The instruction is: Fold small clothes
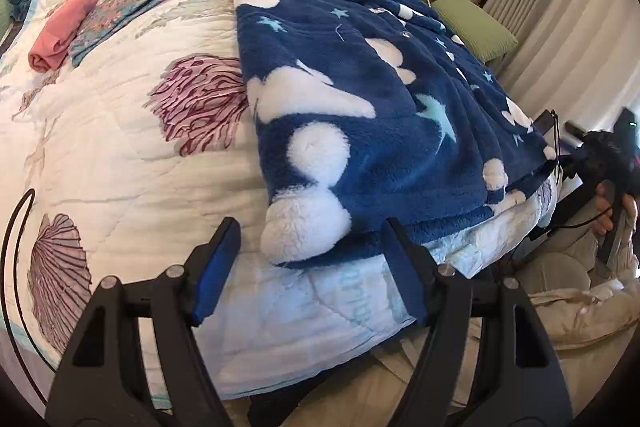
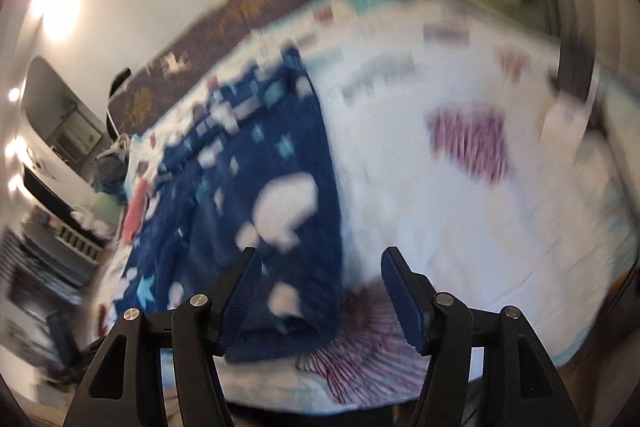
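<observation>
1. One fluffy navy fleece garment (image 1: 360, 99) with white clouds lies near the quilt's (image 1: 132, 155) right edge.
2. Far left: two folded pieces, pink cloth (image 1: 64, 27) and floral cloth (image 1: 120, 11).
3. Both hand-held grippers, left (image 1: 312, 267) and right (image 2: 320, 287), gape, released.

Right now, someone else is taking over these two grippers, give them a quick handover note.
Left gripper: open, empty, at the near corner of the blue fleece garment.
Right gripper: open, empty, over the garment's other near corner; that view is blurred.
The fleece lies spread on the seashell quilt, not folded small yet.
Done: pink piece and floral piece lie folded at the far left.
Left: fold the fleece.
</observation>
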`<state>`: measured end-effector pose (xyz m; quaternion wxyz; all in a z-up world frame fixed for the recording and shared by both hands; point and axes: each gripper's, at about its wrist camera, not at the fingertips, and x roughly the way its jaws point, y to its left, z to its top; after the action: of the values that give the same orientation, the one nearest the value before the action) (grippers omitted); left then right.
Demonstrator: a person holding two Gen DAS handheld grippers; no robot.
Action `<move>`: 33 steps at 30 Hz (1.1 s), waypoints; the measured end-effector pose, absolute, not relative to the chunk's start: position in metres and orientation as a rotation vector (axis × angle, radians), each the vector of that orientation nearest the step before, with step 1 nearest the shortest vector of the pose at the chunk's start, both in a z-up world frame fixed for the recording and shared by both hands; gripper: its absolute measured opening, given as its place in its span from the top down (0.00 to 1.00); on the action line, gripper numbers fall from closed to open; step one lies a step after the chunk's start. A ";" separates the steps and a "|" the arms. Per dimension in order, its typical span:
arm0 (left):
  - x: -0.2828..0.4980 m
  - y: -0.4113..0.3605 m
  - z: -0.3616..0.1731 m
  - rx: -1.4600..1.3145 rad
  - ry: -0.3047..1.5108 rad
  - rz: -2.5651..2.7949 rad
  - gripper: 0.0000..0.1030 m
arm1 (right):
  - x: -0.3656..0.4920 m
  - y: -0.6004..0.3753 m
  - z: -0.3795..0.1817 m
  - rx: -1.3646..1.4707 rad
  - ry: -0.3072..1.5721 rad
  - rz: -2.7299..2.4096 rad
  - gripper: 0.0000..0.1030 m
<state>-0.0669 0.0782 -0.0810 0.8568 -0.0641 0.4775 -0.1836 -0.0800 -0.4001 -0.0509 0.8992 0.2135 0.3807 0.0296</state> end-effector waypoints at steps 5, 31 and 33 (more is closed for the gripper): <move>-0.067 0.071 -0.085 -0.100 1.001 -0.372 0.29 | -0.063 -0.329 -0.037 0.361 0.788 0.435 0.50; -0.074 0.067 -0.085 -0.075 0.977 -0.362 0.28 | -0.040 -0.279 -0.098 0.292 1.151 0.580 0.77; -0.075 0.068 -0.084 -0.069 0.978 -0.359 0.28 | -0.047 -0.298 -0.087 0.284 1.101 0.523 0.74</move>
<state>-0.0748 0.0679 -0.0844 0.8667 -0.0332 0.4672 -0.1714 -0.0468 -0.2985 -0.0875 0.8106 0.1329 0.5152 0.2447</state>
